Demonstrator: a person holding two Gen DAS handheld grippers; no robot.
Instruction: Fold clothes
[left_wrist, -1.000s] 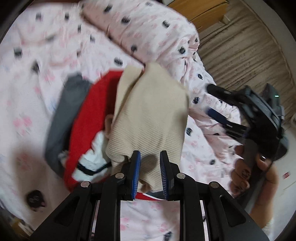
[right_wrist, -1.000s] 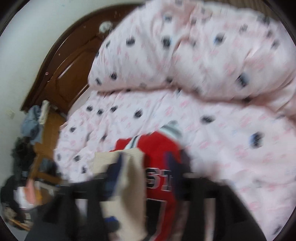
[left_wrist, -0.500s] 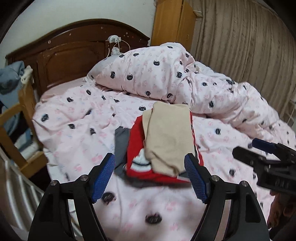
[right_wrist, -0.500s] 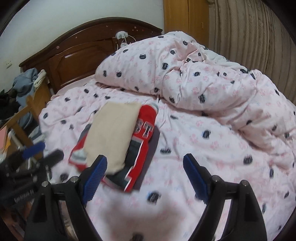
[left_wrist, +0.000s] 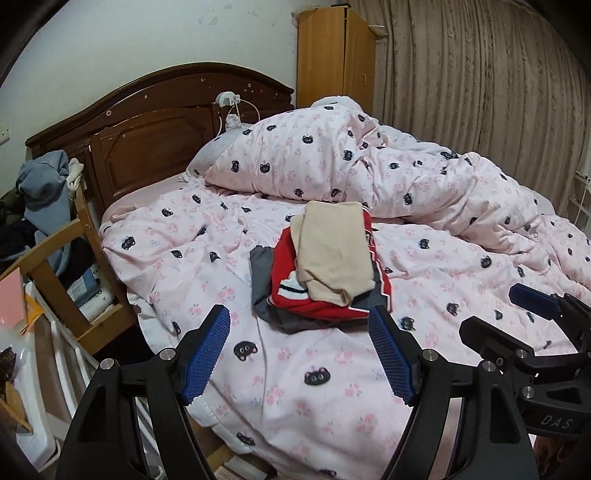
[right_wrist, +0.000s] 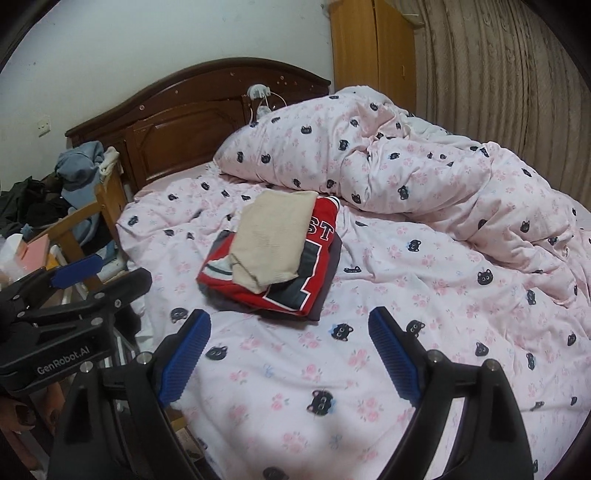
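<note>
Stack (left_wrist: 325, 273) of folded clothes, beige top (left_wrist: 334, 251) uppermost, mid-bed (left_wrist: 332, 387); left tool (left_wrist: 299, 354) apart, right tool (right_wrist: 291, 354) opening, both empty; folding apparently finished, next garment needed.

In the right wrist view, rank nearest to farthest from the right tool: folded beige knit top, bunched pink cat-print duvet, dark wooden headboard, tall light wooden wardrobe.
1. Folded beige knit top, atop the clothes stack, just ahead of the right tool.
2. Bunched pink cat-print duvet, behind the stack, to the right.
3. Dark wooden headboard, at the bed's far end.
4. Tall light wooden wardrobe, against the wall beyond it.

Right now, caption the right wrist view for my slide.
Folded beige garment tops a red jersey stack on the bed; right gripper empty.
</note>
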